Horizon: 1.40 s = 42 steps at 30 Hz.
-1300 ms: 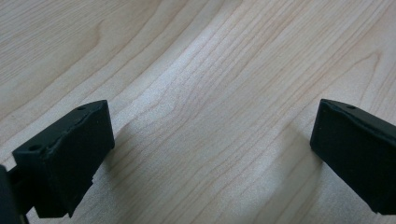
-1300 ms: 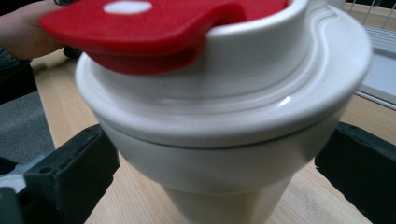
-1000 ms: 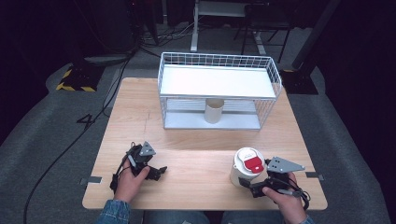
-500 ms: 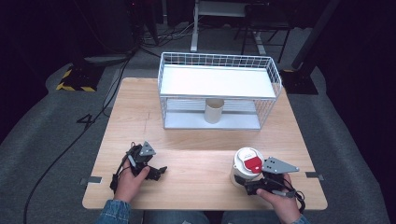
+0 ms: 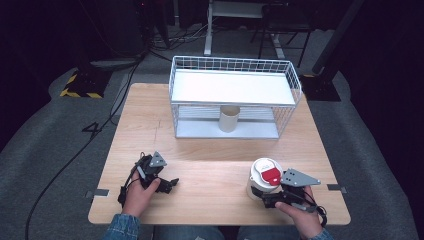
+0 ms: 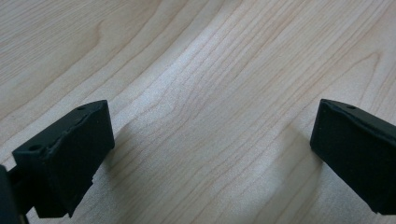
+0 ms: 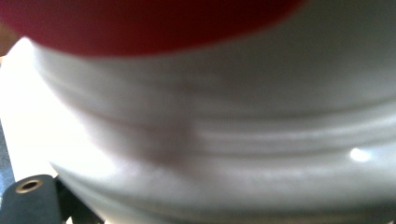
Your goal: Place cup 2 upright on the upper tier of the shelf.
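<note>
While wide apart over bare table (image 6: pixel 201 93), left hand-held gripper (image 5: pixel 159 177); right hand-held gripper (image 5: pixel 267 197) (grip unclear) against white jar (image 5: pixel 261 179).

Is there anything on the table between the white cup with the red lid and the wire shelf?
Nothing visible. Bare wooden table lies between the white cup with the red lid and the white wire shelf; the beige paper cup stands farther back, under the shelf.

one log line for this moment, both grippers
left gripper: open, on table | right gripper: against white cup, grip unclear | beige cup: in rack
</note>
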Each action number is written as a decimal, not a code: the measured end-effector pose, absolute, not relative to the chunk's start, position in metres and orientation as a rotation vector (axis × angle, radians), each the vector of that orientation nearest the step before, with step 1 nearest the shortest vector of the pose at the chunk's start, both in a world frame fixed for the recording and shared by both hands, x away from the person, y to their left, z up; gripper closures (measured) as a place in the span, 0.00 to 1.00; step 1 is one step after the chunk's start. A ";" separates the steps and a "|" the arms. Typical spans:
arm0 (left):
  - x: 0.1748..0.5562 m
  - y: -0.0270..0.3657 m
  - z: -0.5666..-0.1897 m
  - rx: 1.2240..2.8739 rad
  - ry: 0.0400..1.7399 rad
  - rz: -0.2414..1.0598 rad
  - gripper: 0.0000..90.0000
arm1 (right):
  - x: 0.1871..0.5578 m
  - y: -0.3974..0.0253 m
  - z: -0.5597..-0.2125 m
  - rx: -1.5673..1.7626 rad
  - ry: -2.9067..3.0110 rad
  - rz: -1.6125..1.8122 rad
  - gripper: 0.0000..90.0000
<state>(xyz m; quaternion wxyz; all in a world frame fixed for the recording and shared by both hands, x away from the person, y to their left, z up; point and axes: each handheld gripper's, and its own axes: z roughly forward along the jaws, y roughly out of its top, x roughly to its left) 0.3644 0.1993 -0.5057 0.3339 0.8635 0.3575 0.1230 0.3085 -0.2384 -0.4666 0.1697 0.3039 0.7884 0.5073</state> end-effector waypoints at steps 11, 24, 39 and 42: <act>0.364 0.199 -0.506 2.254 0.932 0.322 0.00 | 0.310 -0.239 -0.466 0.842 2.254 1.434 0.13; 0.364 0.199 -0.506 2.254 0.932 0.322 0.00 | 0.312 -0.240 -0.462 0.844 2.271 1.424 0.13; 0.364 0.199 -0.506 2.254 0.933 0.322 0.00 | 0.317 -0.244 -0.440 0.832 2.246 1.443 0.14; 0.364 0.199 -0.506 2.254 0.932 0.322 0.00 | 0.318 -0.245 -0.436 0.820 2.248 1.437 0.14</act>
